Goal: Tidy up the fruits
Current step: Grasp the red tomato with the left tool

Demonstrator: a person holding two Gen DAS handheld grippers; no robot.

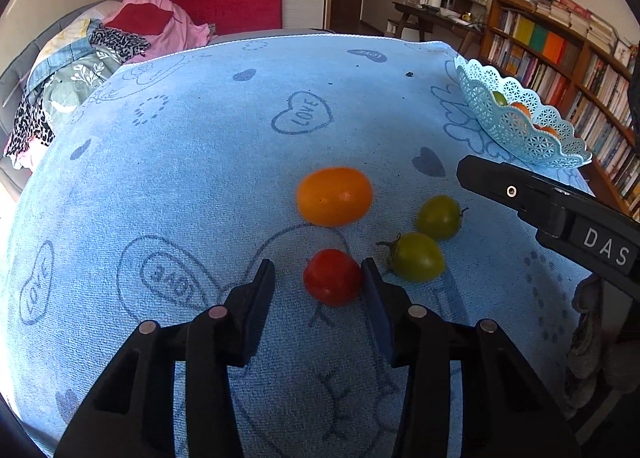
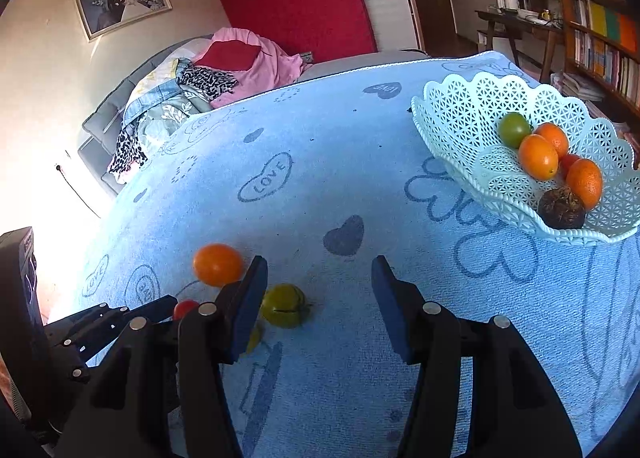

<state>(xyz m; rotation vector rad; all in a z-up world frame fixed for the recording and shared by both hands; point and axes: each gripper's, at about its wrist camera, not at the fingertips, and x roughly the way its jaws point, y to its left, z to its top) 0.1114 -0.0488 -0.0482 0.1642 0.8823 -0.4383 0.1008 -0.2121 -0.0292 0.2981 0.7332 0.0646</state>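
On the blue towel (image 1: 200, 178) a red tomato (image 1: 332, 278) lies between the fingers of my left gripper (image 1: 318, 264). The right pad touches it; a gap shows at the left pad, so the gripper is open. An orange kumquat (image 1: 334, 197) lies just beyond, and two green tomatoes (image 1: 438, 217) (image 1: 418, 257) lie to the right. My right gripper (image 2: 320, 264) hovers open over bare towel, with one green tomato (image 2: 284, 306) beside its left finger. The kumquat (image 2: 218, 264) and the red tomato (image 2: 185, 308) show at its left.
A pale blue lattice basket (image 2: 460, 98) stands at the right on the towel, holding a green tomato (image 2: 514, 130), several orange fruits (image 2: 538, 157) and a dark round fruit (image 2: 561, 208). A bed with piled clothes (image 2: 192, 90) lies behind, and bookshelves (image 1: 560, 58) at the right.
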